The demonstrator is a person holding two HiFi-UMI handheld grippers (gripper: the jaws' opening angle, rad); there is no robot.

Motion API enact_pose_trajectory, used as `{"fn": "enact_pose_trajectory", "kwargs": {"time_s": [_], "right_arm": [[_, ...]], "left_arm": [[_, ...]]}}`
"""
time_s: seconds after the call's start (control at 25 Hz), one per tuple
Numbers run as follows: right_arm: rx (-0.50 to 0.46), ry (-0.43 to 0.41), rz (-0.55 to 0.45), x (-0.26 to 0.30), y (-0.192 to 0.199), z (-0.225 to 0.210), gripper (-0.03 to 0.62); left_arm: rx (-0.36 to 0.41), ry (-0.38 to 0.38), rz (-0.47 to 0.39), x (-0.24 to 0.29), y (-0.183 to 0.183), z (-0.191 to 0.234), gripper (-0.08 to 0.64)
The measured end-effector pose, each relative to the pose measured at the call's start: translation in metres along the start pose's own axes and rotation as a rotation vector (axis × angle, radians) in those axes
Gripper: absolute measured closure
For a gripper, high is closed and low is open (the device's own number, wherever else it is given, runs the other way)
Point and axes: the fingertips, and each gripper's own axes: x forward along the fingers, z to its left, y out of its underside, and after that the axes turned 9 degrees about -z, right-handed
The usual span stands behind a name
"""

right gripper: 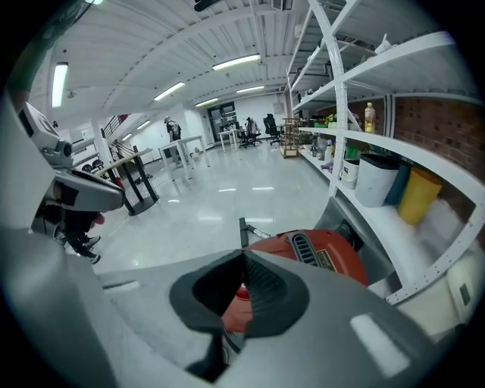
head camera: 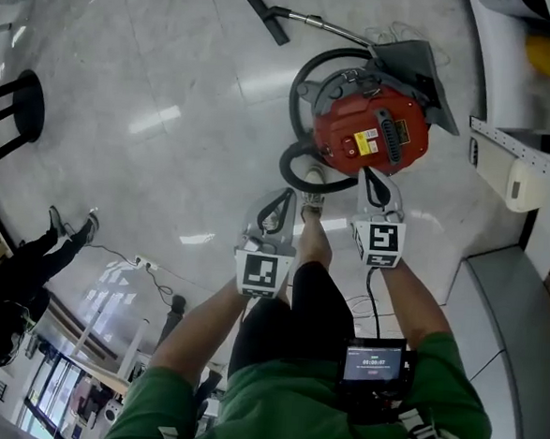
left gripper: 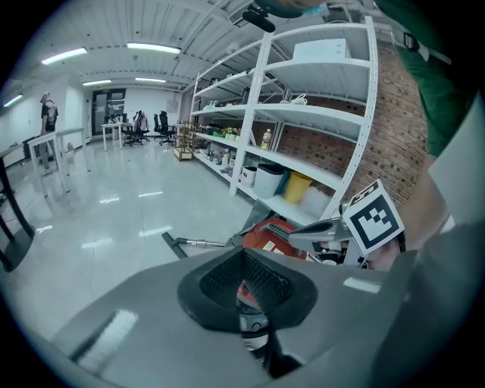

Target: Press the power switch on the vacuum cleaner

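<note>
The red vacuum cleaner (head camera: 370,131) stands on the pale floor, ringed by its black hose (head camera: 304,75). Its wand ends in a black floor nozzle (head camera: 267,17). I cannot pick out the power switch. My right gripper (head camera: 368,178) is shut and empty, its tip at the cleaner's near edge. My left gripper (head camera: 285,197), also shut and empty, hovers left of it over the hose loop and a shoe (head camera: 312,203). The left gripper view shows its shut tip (left gripper: 244,255), the red body (left gripper: 267,232) and the right gripper (left gripper: 333,229). Beyond the right gripper's tip (right gripper: 244,258) lies the cleaner (right gripper: 322,260).
White shelving (head camera: 528,156) with a yellow bin (head camera: 546,55) runs along the right. A grey cover (head camera: 419,66) lies behind the cleaner. A black stool base (head camera: 24,107) and a person in black (head camera: 28,258) are at the left, with a power strip (head camera: 146,265) nearby.
</note>
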Motion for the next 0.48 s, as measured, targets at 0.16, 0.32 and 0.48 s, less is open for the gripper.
{"fn": "enact_pose_trajectory", "kwargs": {"time_s": [0.16,0.32,0.48], "right_arm": [[-0.002,0.005,0.012,0.012,0.01,-0.004,0.592],[-0.01,0.0,0.038,0.019,0.027,-0.003,0.592],[-0.006,-0.003,0.073,0.028,0.048,-0.003,0.592]], "left_arm": [[-0.021,0.001,0.009,0.011,0.017,0.002,0.552],[-0.028,0.008,0.022,0.022,0.034,0.002,0.552],[-0.024,0.008,0.026,0.03,0.048,0.005,0.552]]}}
